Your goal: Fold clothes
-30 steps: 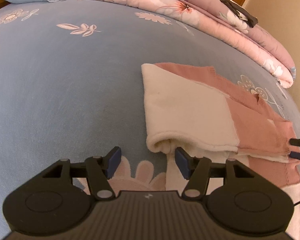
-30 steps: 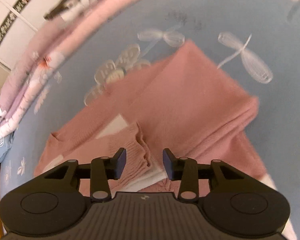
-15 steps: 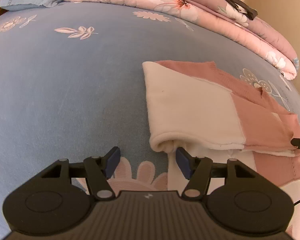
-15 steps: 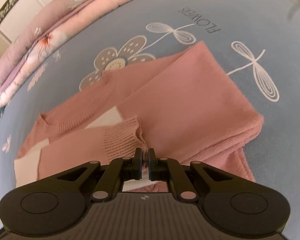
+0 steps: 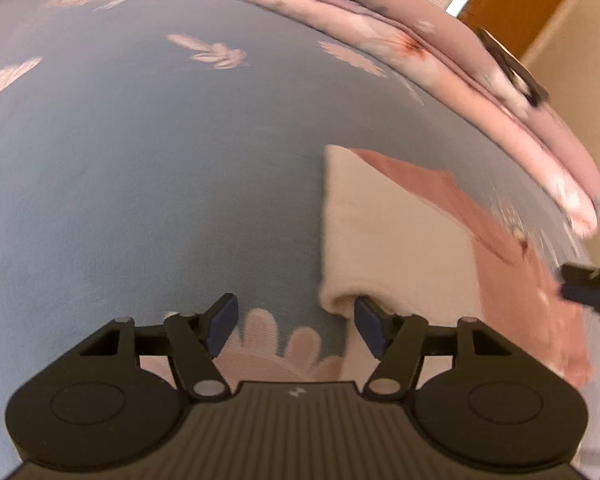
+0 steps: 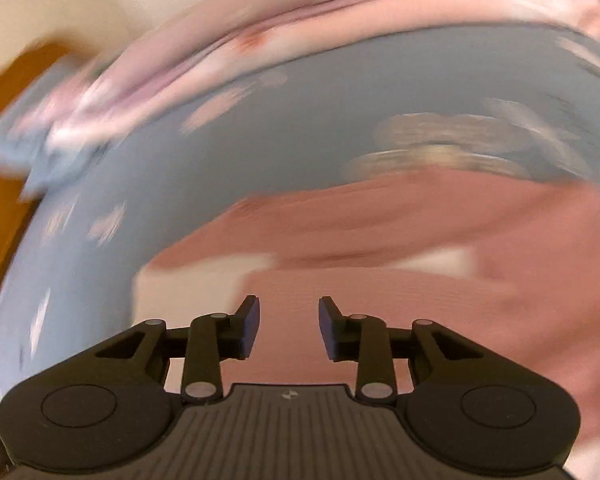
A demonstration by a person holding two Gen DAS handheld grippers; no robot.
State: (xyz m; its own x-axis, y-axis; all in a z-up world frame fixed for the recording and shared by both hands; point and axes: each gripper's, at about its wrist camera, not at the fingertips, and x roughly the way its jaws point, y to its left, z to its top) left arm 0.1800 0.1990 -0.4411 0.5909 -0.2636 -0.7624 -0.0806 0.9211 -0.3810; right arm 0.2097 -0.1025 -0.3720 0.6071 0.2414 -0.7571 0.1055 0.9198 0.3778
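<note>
- Closest in, the left gripper (image 5: 294, 322) hangs low over the blue floral bedsheet (image 5: 140, 184), jaws wide apart and nothing between them; its right pad sits just beside the rolled cream hem of the sweater (image 5: 400, 240), not touching that I can tell.
- Over on the other side, the right gripper (image 6: 288, 328) was pinched together at the ribbed cuff half a second ago; its jaws have just been opening, and now they stand apart with only pink knit below, nothing held.
- That view is heavily smeared and has swung round since a moment ago, so the cuff looks dropped and the hand is leaving.
- The sweater (image 6: 400, 240) lies on the bed, sleeve folded across its body: I'd judge one fold laid, the next still to take.
- Farthest back, the pink quilt (image 5: 440, 52) runs along the bed's edge.
</note>
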